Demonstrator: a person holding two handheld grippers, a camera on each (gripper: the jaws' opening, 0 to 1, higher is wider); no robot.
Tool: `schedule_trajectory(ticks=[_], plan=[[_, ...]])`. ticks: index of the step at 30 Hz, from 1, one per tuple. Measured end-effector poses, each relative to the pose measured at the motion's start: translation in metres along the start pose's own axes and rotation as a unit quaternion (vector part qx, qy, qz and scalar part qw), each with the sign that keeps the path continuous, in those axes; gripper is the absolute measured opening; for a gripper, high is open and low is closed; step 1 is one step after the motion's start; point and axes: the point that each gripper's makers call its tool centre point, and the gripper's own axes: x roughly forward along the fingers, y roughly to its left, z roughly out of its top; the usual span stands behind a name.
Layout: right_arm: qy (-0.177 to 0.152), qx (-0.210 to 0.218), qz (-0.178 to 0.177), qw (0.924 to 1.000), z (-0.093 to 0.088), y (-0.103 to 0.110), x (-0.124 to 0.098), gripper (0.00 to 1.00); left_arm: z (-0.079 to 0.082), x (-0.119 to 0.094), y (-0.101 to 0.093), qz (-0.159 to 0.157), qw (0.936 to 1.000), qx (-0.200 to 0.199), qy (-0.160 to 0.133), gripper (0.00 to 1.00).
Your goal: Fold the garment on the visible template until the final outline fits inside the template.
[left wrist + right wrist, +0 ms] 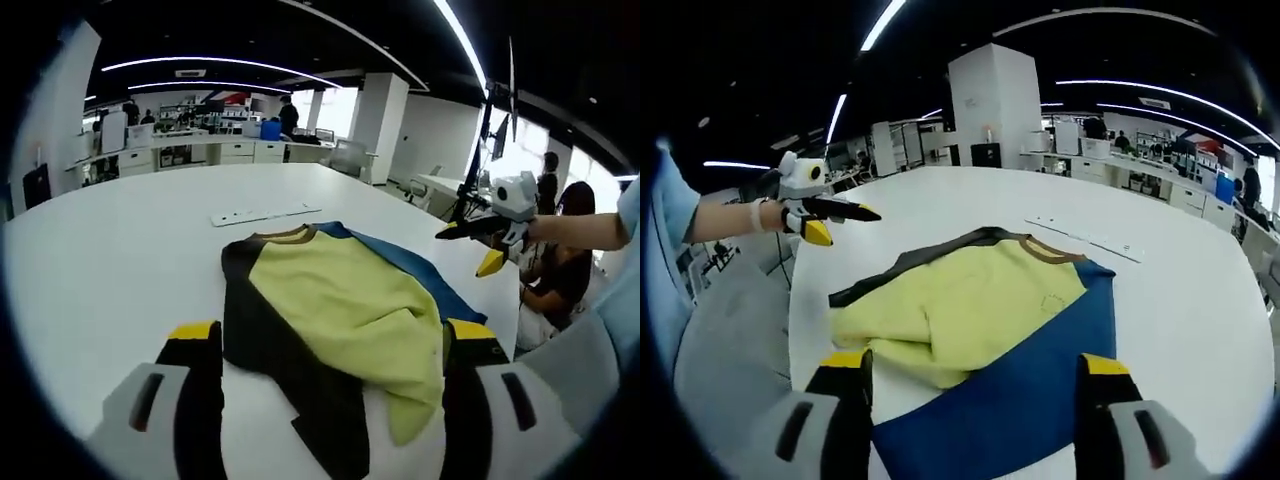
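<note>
Two grippers we hold above a white table [120, 250]. In the left gripper view, our left gripper [335, 345] gapes wide and empty at the bottom, the shirt [340, 300] lying crumpled mid-frame between its jaws. At the right edge hangs our right gripper [480, 240], likewise spread wide and holding nothing in its own view.

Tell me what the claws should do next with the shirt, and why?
Probably bring the left claw down onto the near edge of the shirt to start another fold. Both claws are open and empty above the white table, and the shirt lies rumpled, yellow over black and blue. The right claw hovers over its blue part. I can't make out a template outline.
</note>
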Motion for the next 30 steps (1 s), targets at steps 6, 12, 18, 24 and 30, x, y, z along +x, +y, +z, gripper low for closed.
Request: schedule_trajectory(ticks=[6, 12, 18, 24, 30], plan=[[0.022, -0.023, 0.022, 0.9993, -0.026, 0.035, -0.002, 0.59, -0.01, -0.004, -0.001, 0.007, 0.9997, -0.021, -0.005, 0.87], [0.04, -0.037, 0.032, 0.998, -0.052, 0.061, 0.001, 0.46, -0.02, -0.009, 0.0, 0.011, 0.9995, -0.031, -0.001, 0.87], [0.053, -0.041, 0.038, 0.997, -0.068, 0.079, 0.005, 0.32, -0.024, -0.014, -0.001, 0.015, 0.999, -0.041, -0.005, 0.87], [0.074, -0.071, 0.042, 0.9938, -0.085, 0.096, 0.012, 0.2, -0.032, -0.018, -0.003, 0.017, 0.9986, -0.05, -0.003, 0.86], [0.111, -0.099, 0.038, 0.9882, -0.104, 0.097, 0.02, 0.12, -0.038, -0.023, -0.001, 0.019, 0.9982, -0.056, -0.001, 0.86]])
